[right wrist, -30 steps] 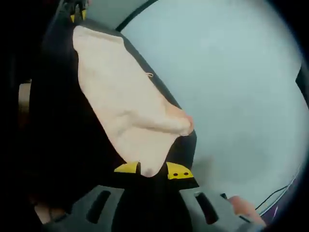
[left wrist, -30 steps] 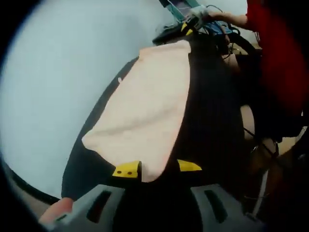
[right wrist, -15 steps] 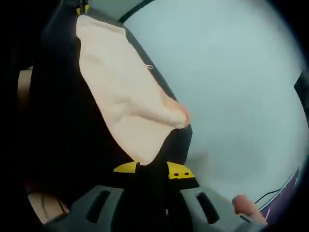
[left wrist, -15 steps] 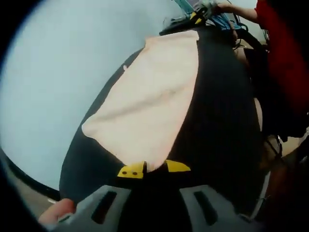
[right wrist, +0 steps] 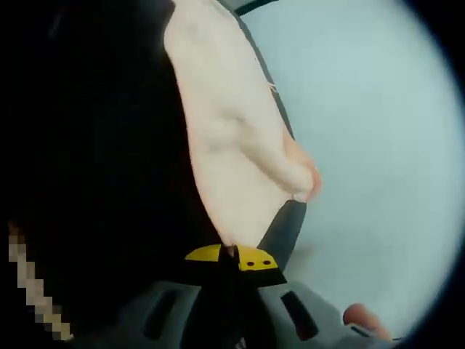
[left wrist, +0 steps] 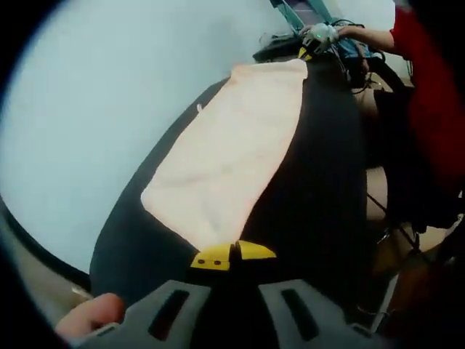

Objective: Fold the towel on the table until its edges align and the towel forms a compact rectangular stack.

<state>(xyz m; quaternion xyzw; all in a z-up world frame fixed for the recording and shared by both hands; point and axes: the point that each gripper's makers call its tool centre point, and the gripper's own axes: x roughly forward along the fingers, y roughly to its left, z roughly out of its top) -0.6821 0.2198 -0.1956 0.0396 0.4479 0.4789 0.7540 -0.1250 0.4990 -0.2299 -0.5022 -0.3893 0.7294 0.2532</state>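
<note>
Both grippers pinch 1 corner each of the towel: left gripper, right gripper. The towel is stretched between them over the dark counter, its long axis running gripper to gripper.

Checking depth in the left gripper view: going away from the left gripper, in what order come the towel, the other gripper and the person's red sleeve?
1. Towel: its corner is pinched in the left gripper.
2. Other gripper: at the towel's far corner, upper right.
3. Red sleeve: behind that gripper, at the right edge.
</note>
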